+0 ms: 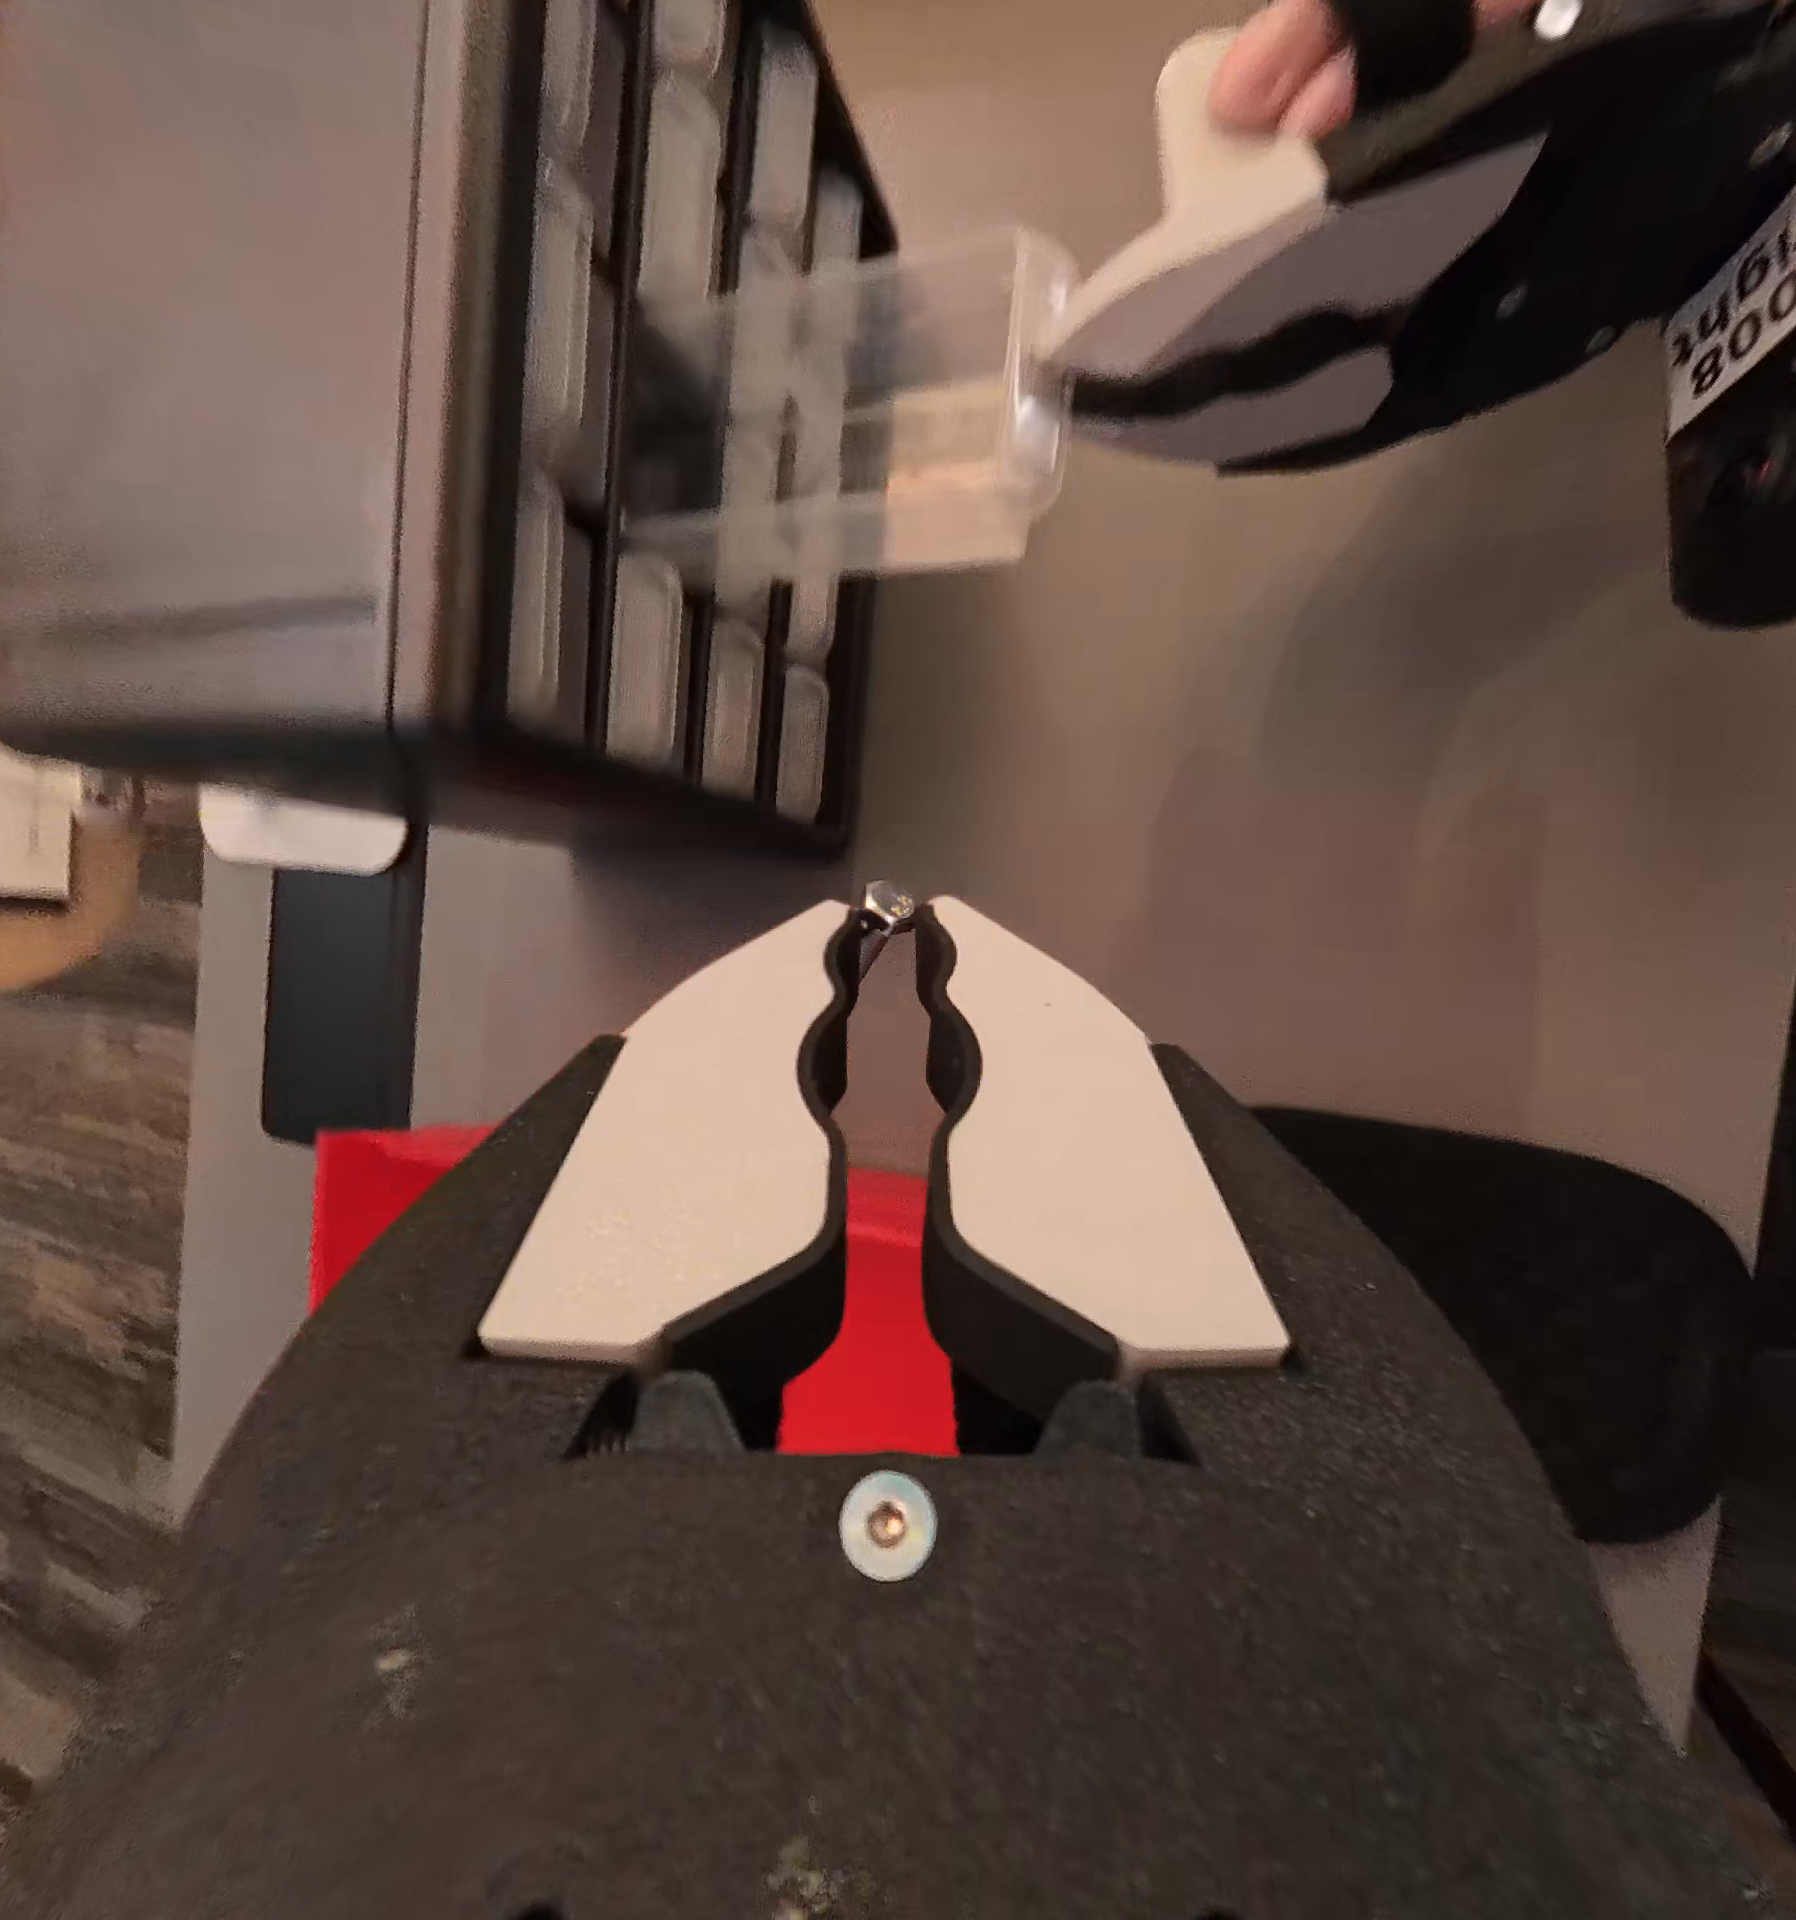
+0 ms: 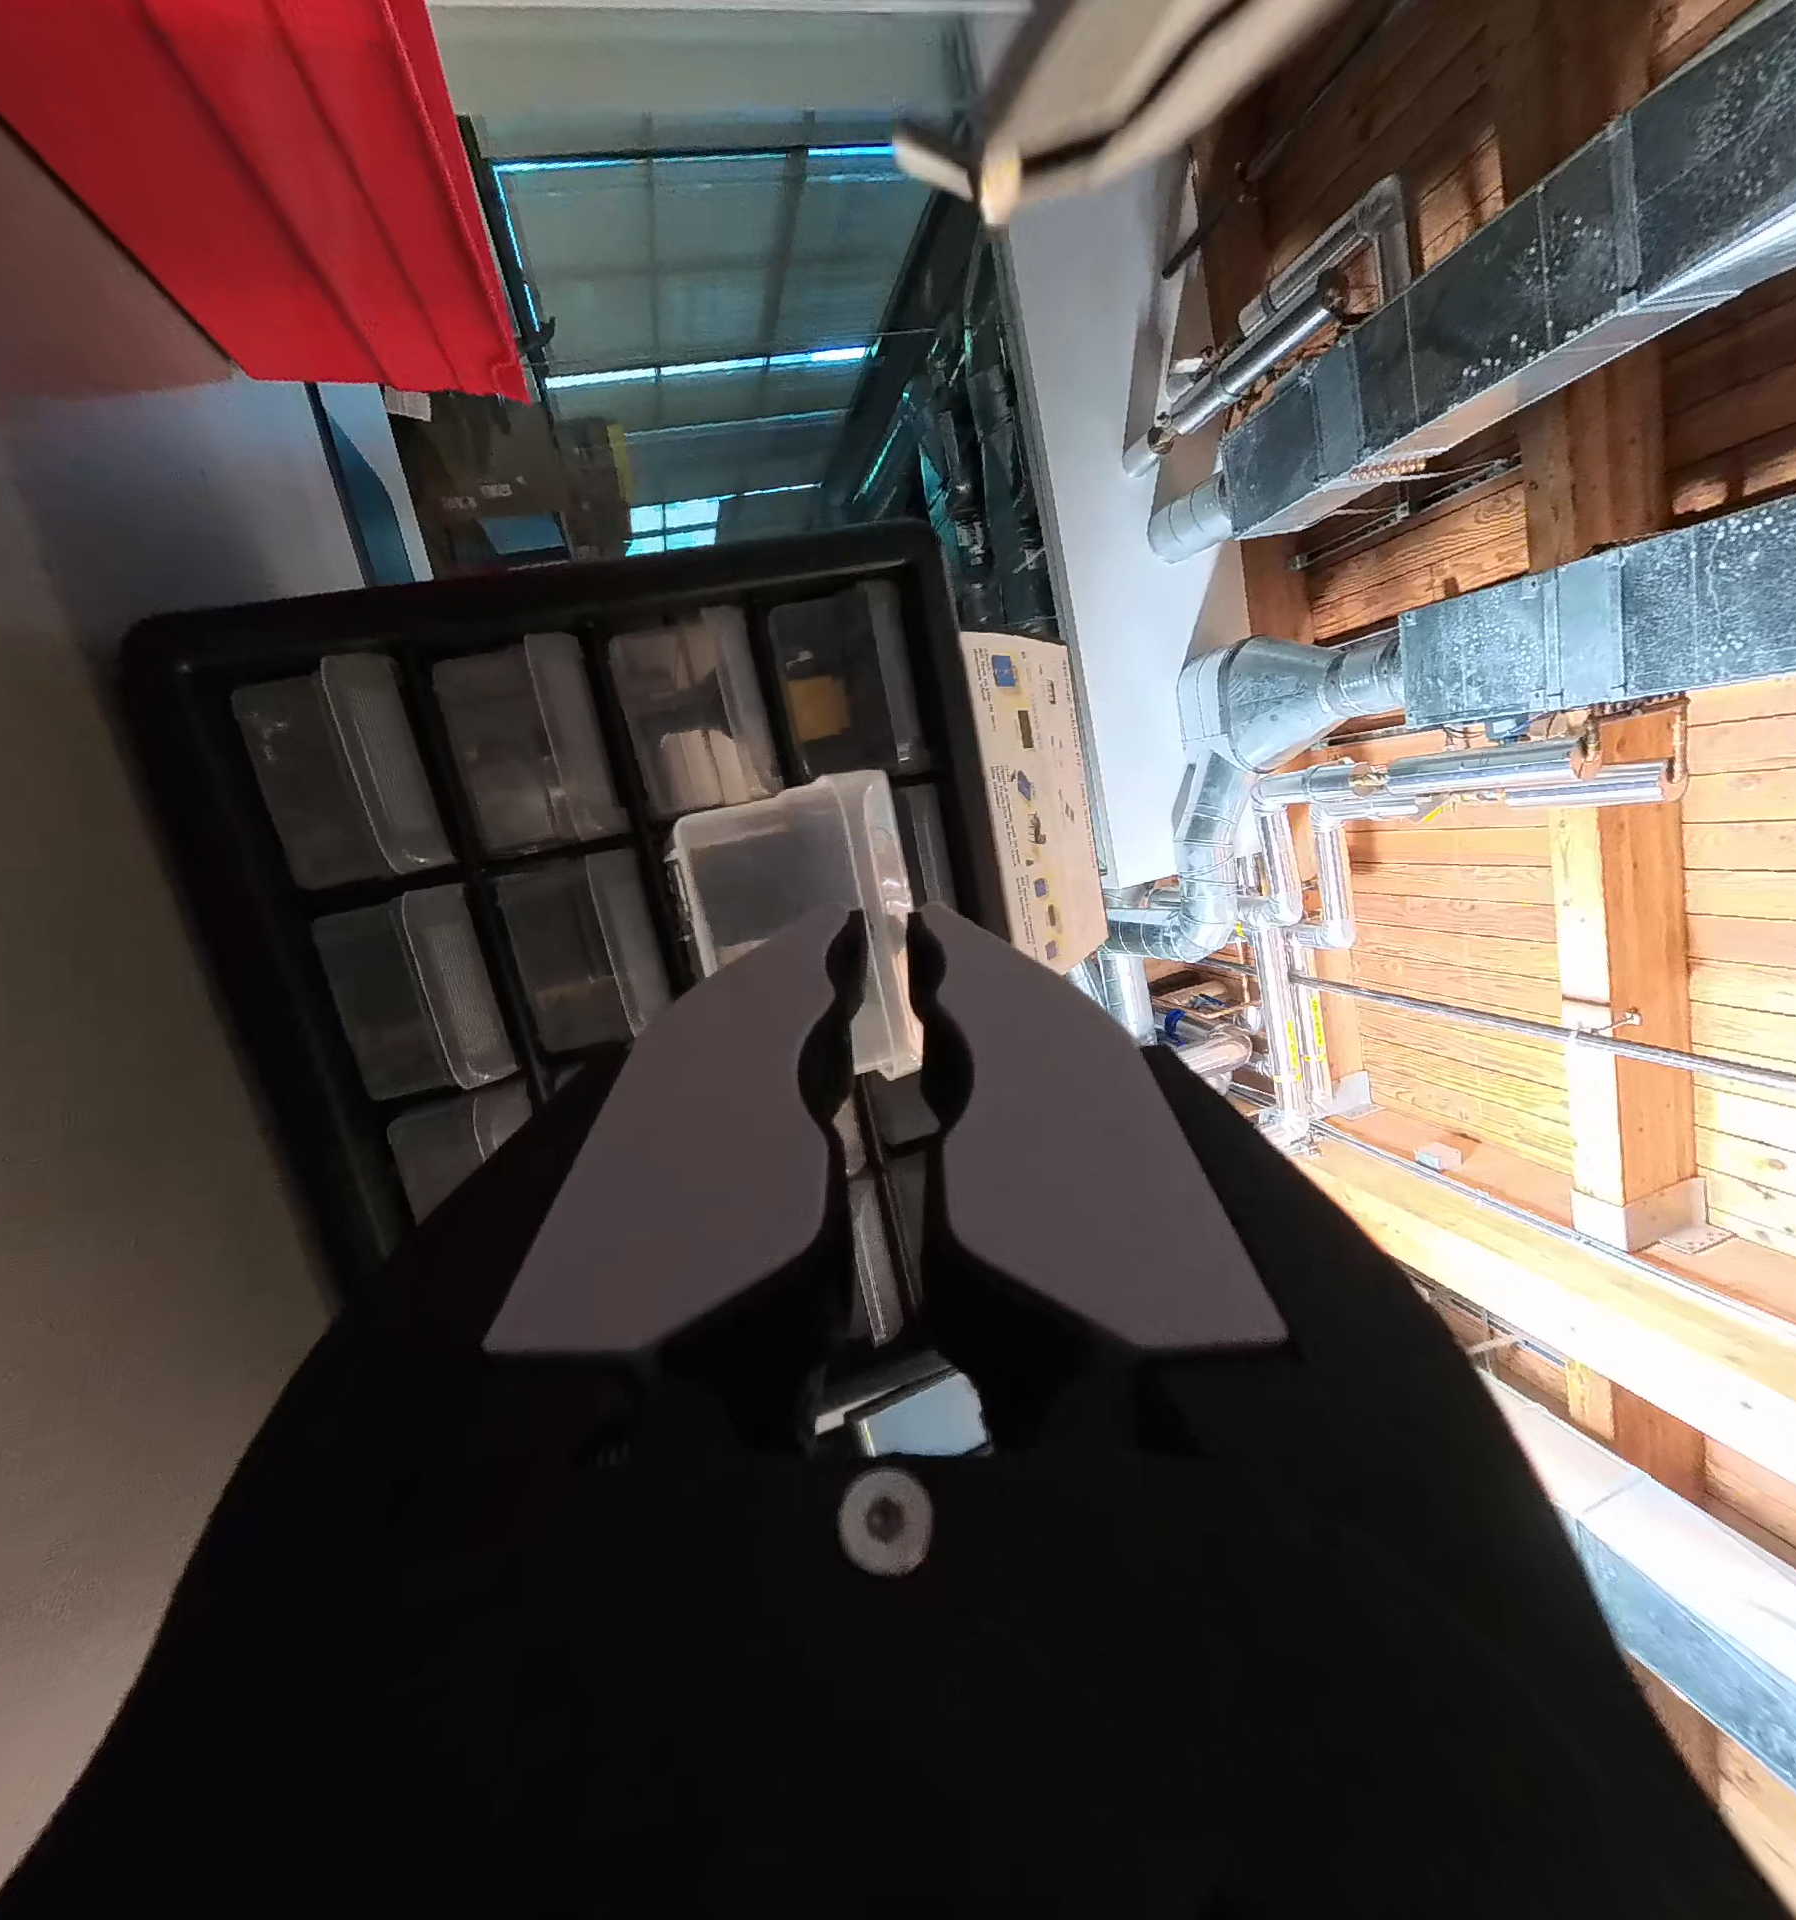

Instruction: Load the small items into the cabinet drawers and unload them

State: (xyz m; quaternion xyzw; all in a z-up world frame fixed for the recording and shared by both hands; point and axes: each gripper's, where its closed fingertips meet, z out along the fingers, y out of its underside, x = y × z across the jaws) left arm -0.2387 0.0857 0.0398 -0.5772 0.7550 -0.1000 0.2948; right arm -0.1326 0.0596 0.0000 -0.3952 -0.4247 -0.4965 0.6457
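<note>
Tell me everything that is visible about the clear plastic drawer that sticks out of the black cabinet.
The clear plastic drawer is a small, see-through rectangular box with a thicker front lip. It is pulled partly out of the black multi-drawer cabinet, with its back end still in its slot, while the neighbouring drawers sit closed. The right gripper is shut on its front lip, and nothing else touches it. Something dark shows through its wall, but I cannot tell what. In the left wrist view the drawer is motion-blurred.

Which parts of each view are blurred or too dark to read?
Left wrist view: cabinet, clear drawer and right gripper are motion-blurred; left gripper and its small bolt stay sharp. Right wrist view: mostly sharp, but the gripper's body is underexposed to near black.
</note>
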